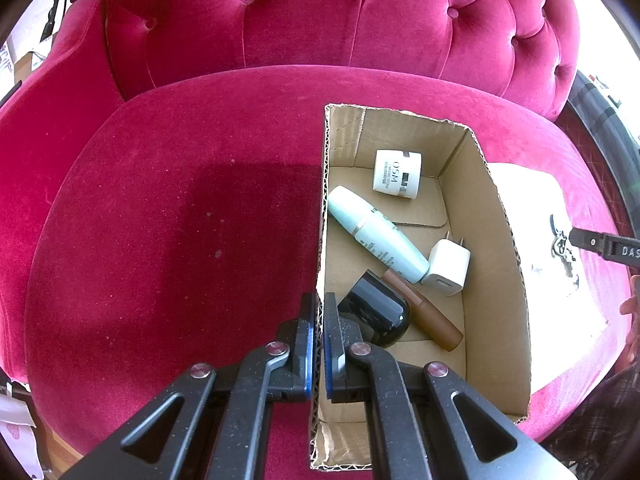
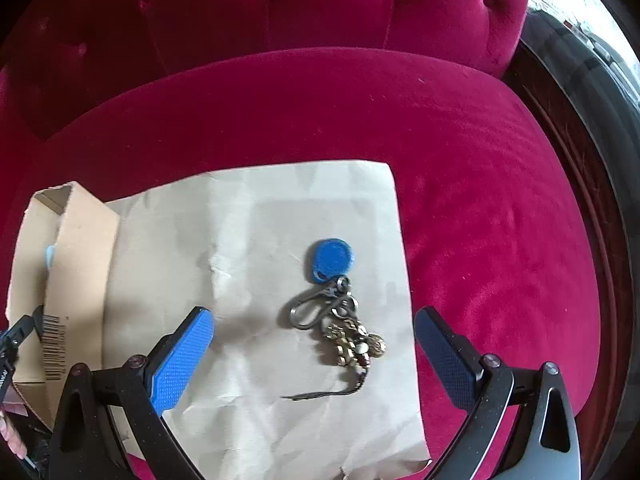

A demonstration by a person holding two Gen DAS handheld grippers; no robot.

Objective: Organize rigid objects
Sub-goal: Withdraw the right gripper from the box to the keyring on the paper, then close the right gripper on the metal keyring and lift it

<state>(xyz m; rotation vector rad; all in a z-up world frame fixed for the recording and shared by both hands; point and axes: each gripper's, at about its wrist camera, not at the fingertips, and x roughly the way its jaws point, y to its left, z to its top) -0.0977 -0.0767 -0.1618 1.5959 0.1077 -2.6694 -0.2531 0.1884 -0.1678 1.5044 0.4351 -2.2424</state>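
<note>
- Left gripper [image 1: 319, 312], low in the left wrist frame, is pinched tight on the near left wall of the cardboard box [image 1: 502, 280], one pad outside and one inside the corrugated edge.
- Just past the inner pad, a black rounded device [image 1: 380, 314] lies on the box floor, with a brown tube [image 1: 424, 310] beside it running toward the lower right.
- Further in, a pale mint bottle [image 1: 376, 234] lies diagonally; its lower end meets a white charger plug [image 1: 448, 266].
- At the far end, a white OSM jar [image 1: 397, 174] sits near the back wall.
- The box rests on the crimson velvet chair seat [image 1: 168, 208], tufted backrest [image 1: 320, 16] filling the top.
- Right gripper [image 2: 314, 356] hangs with its blue pads spread wide apart, holding nothing.
- Between those pads, a key bunch [image 2: 340, 332] lies on a brown paper sheet [image 2: 248, 240], its blue round fob [image 2: 331, 259] at the upper end, a carabiner clip [image 2: 310, 310] below it.
- At the left edge of the right wrist frame, the box stands against the paper.
</note>
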